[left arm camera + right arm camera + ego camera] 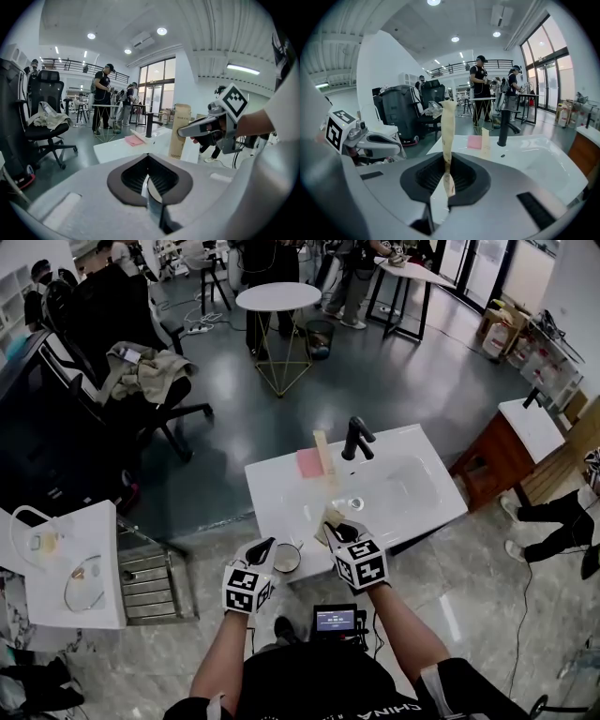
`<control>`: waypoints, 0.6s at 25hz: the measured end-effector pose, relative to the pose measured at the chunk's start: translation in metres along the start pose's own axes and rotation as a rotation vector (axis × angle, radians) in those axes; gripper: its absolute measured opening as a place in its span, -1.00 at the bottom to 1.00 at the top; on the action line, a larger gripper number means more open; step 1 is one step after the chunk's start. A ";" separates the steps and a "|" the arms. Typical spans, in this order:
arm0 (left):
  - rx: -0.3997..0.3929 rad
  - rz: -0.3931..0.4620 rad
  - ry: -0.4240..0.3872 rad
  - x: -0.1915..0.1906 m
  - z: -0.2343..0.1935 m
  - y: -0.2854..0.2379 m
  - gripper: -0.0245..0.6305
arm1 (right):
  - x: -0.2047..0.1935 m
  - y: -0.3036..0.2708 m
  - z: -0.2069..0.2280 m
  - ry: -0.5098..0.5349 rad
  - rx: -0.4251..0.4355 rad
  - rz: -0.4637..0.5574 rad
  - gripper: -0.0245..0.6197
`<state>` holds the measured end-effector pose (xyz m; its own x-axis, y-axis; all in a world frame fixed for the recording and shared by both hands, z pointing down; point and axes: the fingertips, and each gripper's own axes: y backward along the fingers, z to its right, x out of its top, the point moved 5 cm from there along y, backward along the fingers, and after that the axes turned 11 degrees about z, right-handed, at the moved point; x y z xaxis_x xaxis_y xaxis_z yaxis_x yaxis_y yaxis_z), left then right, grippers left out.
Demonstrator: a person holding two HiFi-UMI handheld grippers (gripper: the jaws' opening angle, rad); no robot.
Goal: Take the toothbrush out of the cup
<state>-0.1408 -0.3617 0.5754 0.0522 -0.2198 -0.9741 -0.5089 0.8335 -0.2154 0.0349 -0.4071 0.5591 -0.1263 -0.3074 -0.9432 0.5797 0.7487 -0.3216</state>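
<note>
My right gripper (335, 526) (447, 174) is shut on the toothbrush (448, 136), a long cream-coloured stick that stands up from the jaws, clear of the cup. It hovers over the front edge of the white sink counter (412, 512). The white cup (287, 559) sits at the counter's front left corner. My left gripper (265, 547) (150, 183) is at the cup's left side, jaws closed on a thin white edge (151, 191) that looks like the cup's wall. The left gripper view also shows the right gripper (206, 126) to its right.
A black faucet (356, 439), a pink cloth (309, 463) and a tall beige box (323, 457) stand at the back of the counter. A white side table (75, 568) is at the left. Office chairs (141, 381), a round table (278, 298) and people lie beyond.
</note>
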 end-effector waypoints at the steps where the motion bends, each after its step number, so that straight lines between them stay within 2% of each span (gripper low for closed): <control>1: 0.002 0.000 0.001 -0.001 0.000 0.001 -0.91 | 0.000 0.000 -0.001 0.009 -0.002 -0.001 -0.80; 15: 0.027 0.004 -0.014 0.000 -0.001 0.007 -0.91 | -0.004 0.001 -0.007 0.023 0.012 -0.002 -0.80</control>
<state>-0.1453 -0.3563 0.5740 0.0621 -0.2098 -0.9758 -0.4861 0.8475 -0.2132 0.0301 -0.4012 0.5621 -0.1459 -0.2956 -0.9441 0.5892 0.7406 -0.3230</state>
